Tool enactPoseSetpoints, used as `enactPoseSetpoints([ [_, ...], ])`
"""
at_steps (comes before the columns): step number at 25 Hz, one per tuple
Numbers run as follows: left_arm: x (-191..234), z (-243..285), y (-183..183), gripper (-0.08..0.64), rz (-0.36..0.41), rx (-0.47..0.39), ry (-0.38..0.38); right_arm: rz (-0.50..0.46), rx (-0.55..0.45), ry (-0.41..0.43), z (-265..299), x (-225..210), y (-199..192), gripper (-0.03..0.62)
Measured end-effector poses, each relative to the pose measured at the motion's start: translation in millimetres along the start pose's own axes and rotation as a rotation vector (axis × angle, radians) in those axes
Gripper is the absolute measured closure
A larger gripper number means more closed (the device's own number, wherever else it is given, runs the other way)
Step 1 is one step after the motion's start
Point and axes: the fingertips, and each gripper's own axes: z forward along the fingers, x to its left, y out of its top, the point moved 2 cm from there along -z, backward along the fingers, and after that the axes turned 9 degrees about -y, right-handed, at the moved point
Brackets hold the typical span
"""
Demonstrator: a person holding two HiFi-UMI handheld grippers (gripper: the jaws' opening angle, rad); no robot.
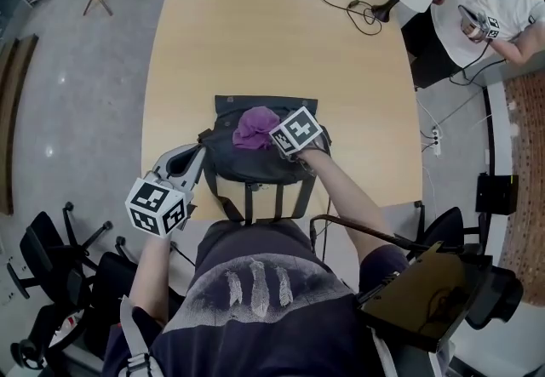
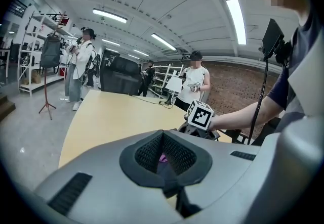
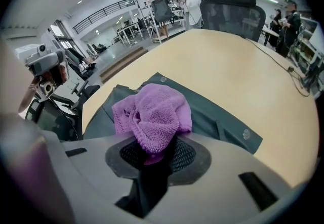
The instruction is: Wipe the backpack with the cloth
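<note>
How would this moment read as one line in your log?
right gripper: shut on cloth, cloth on backpack | left gripper: shut on backpack edge | backpack: flat on table

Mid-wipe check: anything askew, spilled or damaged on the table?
Nothing stands out. The backpack lies flat near the front edge of the table, with the purple cloth bunched on it and clamped in the right gripper.

The head view looks steeply down from above the person, with the counter (image 1: 255, 35) filling mid-frame and the backpack (image 1: 247, 167) at centre. The left gripper view sits low at the counter's near edge, facing along it. The right gripper view hangs close over the backpack, cloth (image 3: 152, 114) at centre. All three share the counter top.
</note>
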Motion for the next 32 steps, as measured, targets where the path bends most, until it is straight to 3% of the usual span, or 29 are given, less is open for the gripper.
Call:
enactPoseSetpoints([
  [7,-3,12,8,0.554,0.009,0.007,-0.02,0.025,0.002,-0.023,-12,-38,-14,0.5],
  [10,-1,14,11,0.554,0.01,0.006,-0.018,0.009,0.026,-0.074,-20,-64,-24,0.5],
  [14,1,15,11,0.554,0.005,0.007,-0.013,0.004,0.085,-0.172,-29,-109,-46,0.5],
  [17,2,18,13,0.554,0.003,0.006,-0.012,0.015,0.125,-0.329,-48,-156,-58,0.5],
  [19,3,20,14,0.554,0.003,0.004,-0.014,0.069,0.097,-0.425,-64,-185,-60,0.501],
  [21,5,21,12,0.554,0.0,0.006,-0.015,0.147,0.052,-0.461,-71,-198,-56,0.5],
  [23,5,23,11,0.554,-0.003,0.009,-0.017,0.148,0.065,-0.468,-63,-196,-52,0.5],
  [28,6,22,12,0.554,-0.01,0.005,-0.015,0.042,0.092,-0.434,-25,-156,-27,0.5],
  [32,14,14,8,0.554,-0.019,-0.001,0.007,-0.028,0.061,-0.338,-2,-112,4,0.501],
])
